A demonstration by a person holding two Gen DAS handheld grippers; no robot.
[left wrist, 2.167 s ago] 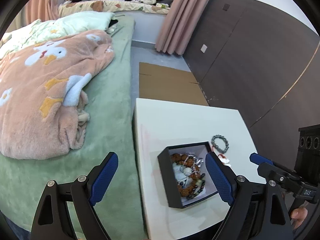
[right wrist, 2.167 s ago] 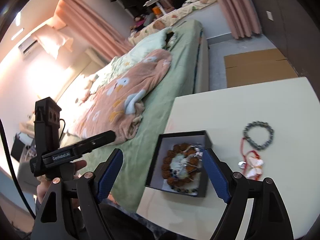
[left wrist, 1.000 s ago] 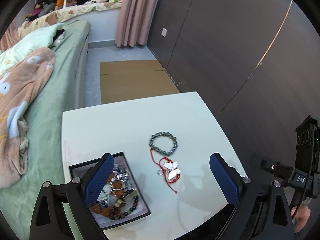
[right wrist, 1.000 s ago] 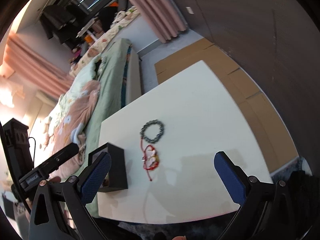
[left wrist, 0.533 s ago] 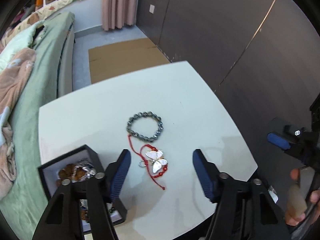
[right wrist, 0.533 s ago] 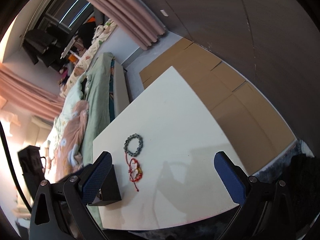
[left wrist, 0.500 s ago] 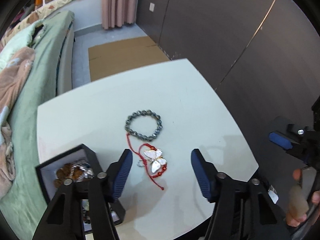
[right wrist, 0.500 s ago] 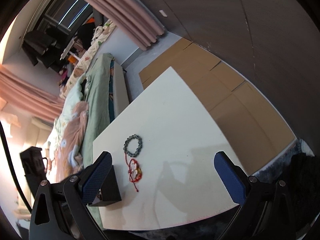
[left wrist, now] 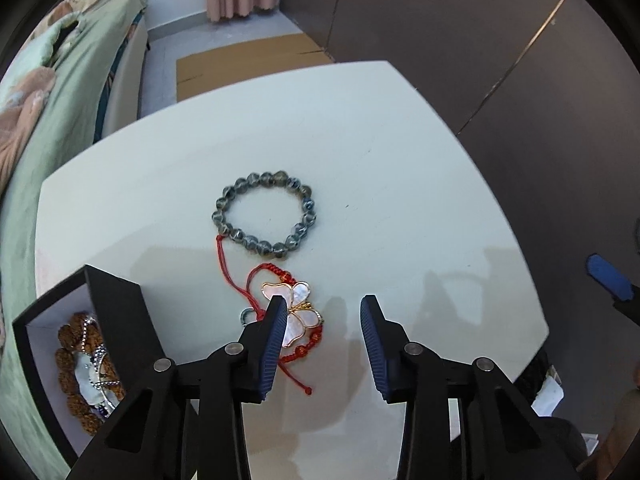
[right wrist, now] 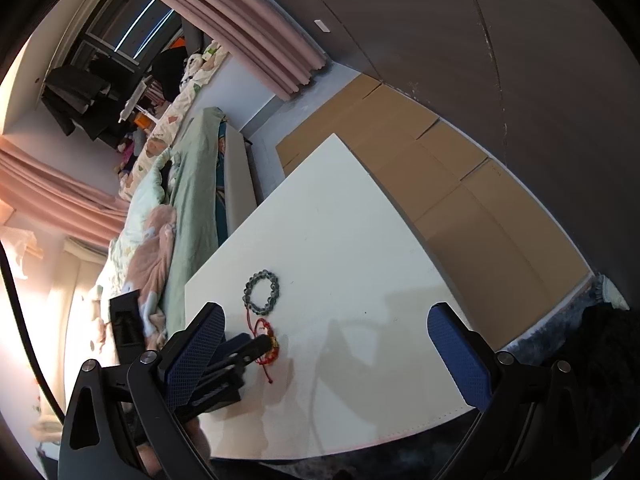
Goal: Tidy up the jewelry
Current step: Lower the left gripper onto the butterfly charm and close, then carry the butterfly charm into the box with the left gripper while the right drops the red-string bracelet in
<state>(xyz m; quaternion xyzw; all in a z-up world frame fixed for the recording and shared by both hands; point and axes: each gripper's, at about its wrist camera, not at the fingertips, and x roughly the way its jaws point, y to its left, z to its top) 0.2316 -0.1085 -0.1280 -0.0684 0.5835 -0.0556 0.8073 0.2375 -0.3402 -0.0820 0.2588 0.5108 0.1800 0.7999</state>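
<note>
**Closing in on the butterfly bracelet**

You are in the pick-up step. Your left tool [left wrist: 322,312] hangs steeply over the red-cord butterfly bracelet [left wrist: 294,312], and its jaws have just been closing. They are narrowed but not yet pressing on anything: the left pad overlaps the butterfly's edge, while the gap between the pads shows mostly bare counter. So you look offset to the right of the charm. By my reading, the next move calls for a small shift toward the butterfly, a little more descent, then a finishing squeeze on the charm or the knotted cord, which is thin and may slip.

Your right tool [right wrist: 326,330] waits with its jaws spread wide, holding nothing.

The grey beaded bracelet [left wrist: 266,216] lies just beyond the butterfly piece, the red cord's tail reaching its rim. The black jewelry box [left wrist: 116,320] stands open at the counter's left edge, already holding brown beads and a silvery chain.

The white counter [left wrist: 400,160] sits beside a bed [left wrist: 72,92] with green covers. Flattened cardboard [right wrist: 460,184] lies on the floor, against a dark panelled wall, with pink curtains [right wrist: 256,40] behind.
</note>
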